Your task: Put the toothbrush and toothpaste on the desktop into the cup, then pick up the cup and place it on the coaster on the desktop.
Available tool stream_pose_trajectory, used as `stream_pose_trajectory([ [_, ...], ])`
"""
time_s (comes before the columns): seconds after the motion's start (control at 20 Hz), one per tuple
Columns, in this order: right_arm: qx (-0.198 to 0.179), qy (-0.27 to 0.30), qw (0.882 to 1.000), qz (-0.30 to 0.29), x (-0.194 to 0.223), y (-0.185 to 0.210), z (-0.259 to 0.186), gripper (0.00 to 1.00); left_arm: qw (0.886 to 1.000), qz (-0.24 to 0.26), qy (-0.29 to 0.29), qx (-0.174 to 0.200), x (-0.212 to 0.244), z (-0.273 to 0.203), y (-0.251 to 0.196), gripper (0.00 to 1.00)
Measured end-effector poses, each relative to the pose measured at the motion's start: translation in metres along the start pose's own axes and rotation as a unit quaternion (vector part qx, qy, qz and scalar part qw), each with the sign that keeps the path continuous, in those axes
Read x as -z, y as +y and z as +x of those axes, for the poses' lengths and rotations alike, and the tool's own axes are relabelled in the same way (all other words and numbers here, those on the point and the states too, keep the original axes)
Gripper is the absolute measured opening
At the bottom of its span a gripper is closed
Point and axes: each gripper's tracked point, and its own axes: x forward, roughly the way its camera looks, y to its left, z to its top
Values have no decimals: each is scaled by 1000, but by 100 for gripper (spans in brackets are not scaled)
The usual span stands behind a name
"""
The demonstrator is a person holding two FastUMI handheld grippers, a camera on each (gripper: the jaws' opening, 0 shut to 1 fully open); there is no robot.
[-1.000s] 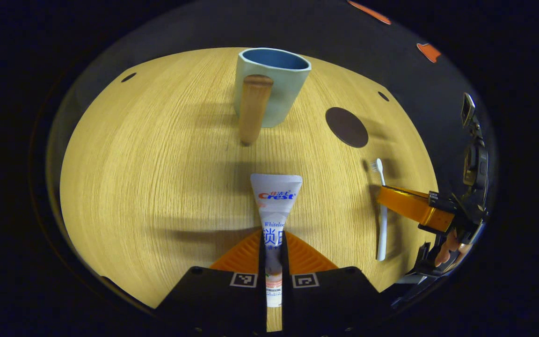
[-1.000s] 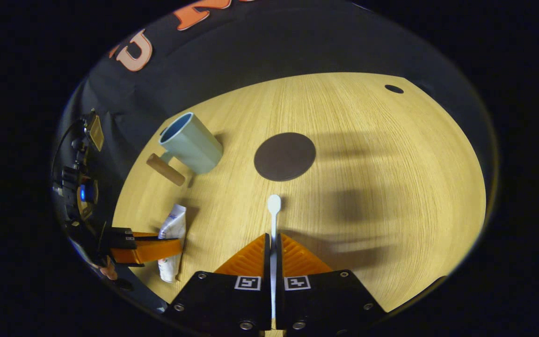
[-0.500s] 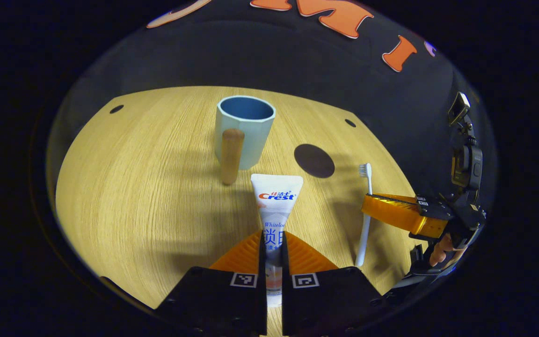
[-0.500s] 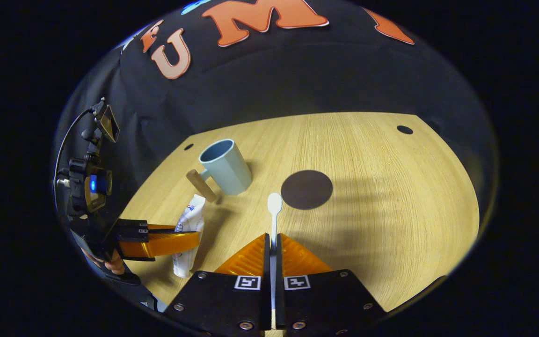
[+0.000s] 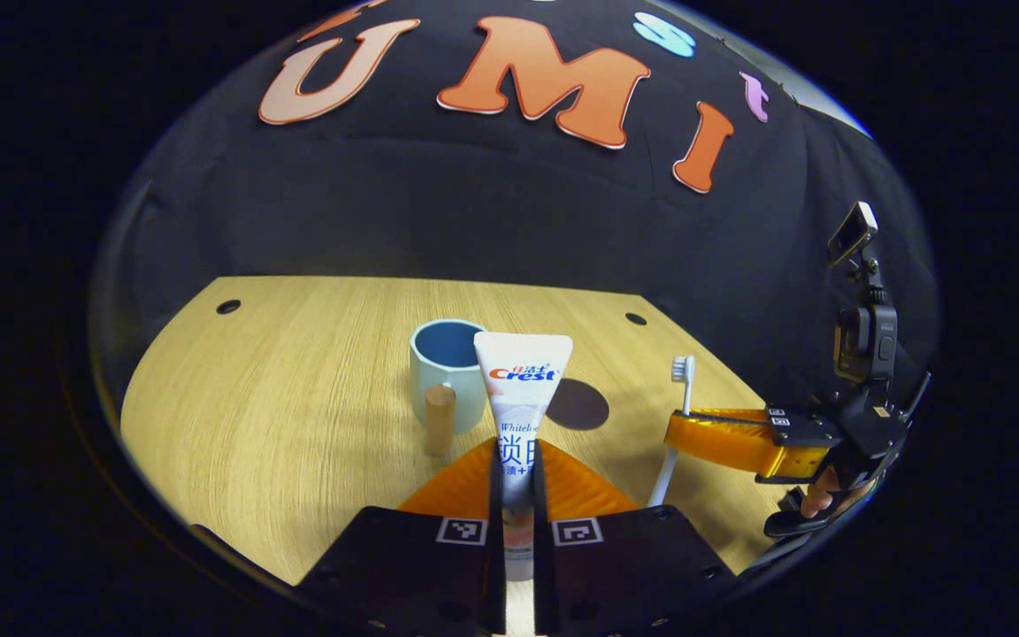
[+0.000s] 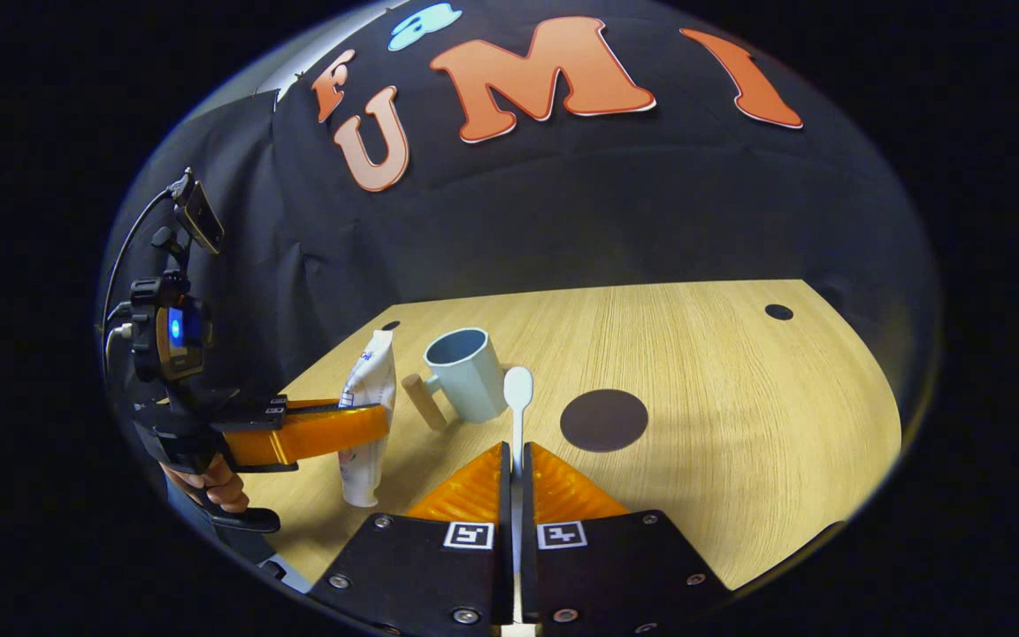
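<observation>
My left gripper (image 5: 517, 456) is shut on the white toothpaste tube (image 5: 520, 389), held upright above the wooden desktop (image 5: 297, 389); from the right gripper view the same tube (image 6: 366, 416) hangs in that gripper (image 6: 333, 433). My right gripper (image 6: 516, 456) is shut on the white toothbrush (image 6: 517, 398), head up; it also shows at the right of the left gripper view, where the toothbrush (image 5: 676, 416) stands in the right gripper (image 5: 713, 438). The pale blue cup (image 5: 443, 372) (image 6: 467, 372) with a wooden handle (image 5: 439, 420) stands upright behind both. The dark round coaster (image 5: 577, 404) (image 6: 603, 419) lies right of the cup.
A hand (image 5: 815, 500) holds the right gripper's grip, another hand (image 6: 209, 487) the left one's. Small dark holes (image 5: 228, 307) (image 6: 777, 311) mark the desktop's far corners. The black cloth wall rises right behind the table's far edge.
Both grippers have lifted and tipped up from the desktop, carrying the toothpaste and the toothbrush to an upright pose. The cup and coaster now appear farther off and lower.
</observation>
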Motion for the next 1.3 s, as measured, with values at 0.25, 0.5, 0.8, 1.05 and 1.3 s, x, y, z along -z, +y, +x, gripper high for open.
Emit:
stream_pose_trajectory([
  [0.25,-11,-21,1000,8,-13,5,-2,4,997,-6,-73,-33,-32,5,23,12],
  [0.5,-7,-38,999,4,-26,-1,-8,4,991,-29,-120,-53,-66,28,41,12],
  [0.8,-8,-62,998,6,-44,-7,-16,4,982,-39,-176,-65,-107,47,51,12],
  [1.05,-14,-79,997,2,-58,-10,-19,4,969,-39,-229,-86,-133,59,67,12],
  [1.3,-16,-94,995,10,-68,-11,-10,4,963,-34,-251,-89,-141,80,76,12],
])
